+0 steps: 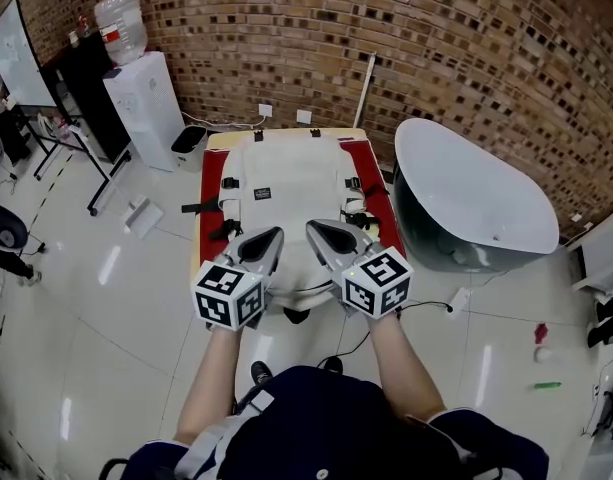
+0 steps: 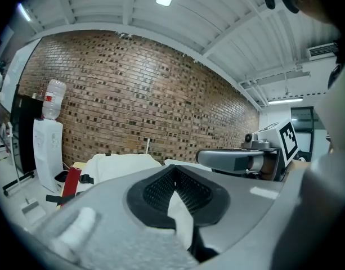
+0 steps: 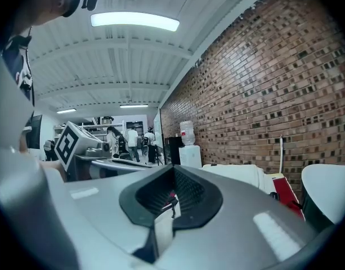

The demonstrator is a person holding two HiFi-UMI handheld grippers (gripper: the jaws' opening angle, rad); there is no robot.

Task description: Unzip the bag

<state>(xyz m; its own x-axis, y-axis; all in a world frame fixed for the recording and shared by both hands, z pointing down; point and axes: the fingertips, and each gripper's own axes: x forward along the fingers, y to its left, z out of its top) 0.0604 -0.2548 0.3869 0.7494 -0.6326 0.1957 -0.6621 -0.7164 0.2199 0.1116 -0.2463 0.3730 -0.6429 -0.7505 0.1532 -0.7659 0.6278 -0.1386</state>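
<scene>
A white backpack (image 1: 286, 183) lies flat on a red-topped table (image 1: 208, 238), with its near end towards me. Both grippers meet at that near end, their tips close together. My left gripper (image 1: 273, 240) is shut on a fold of the bag's white fabric (image 2: 180, 218), which shows between its pads in the left gripper view. My right gripper (image 1: 314, 230) is shut too, with a small dark zipper pull (image 3: 171, 206) and a white strip pinched in its jaws. The bag (image 2: 121, 165) stretches away beyond the left gripper (image 2: 175, 176); it also lies to the right of the right gripper (image 3: 173, 176).
A large white tub-shaped shell (image 1: 466, 198) stands right of the table. A water dispenser (image 1: 146, 103) and a black bin (image 1: 189, 140) stand at the back left by the brick wall. A cable (image 1: 426, 308) trails on the tiled floor. People (image 3: 133, 139) stand far off.
</scene>
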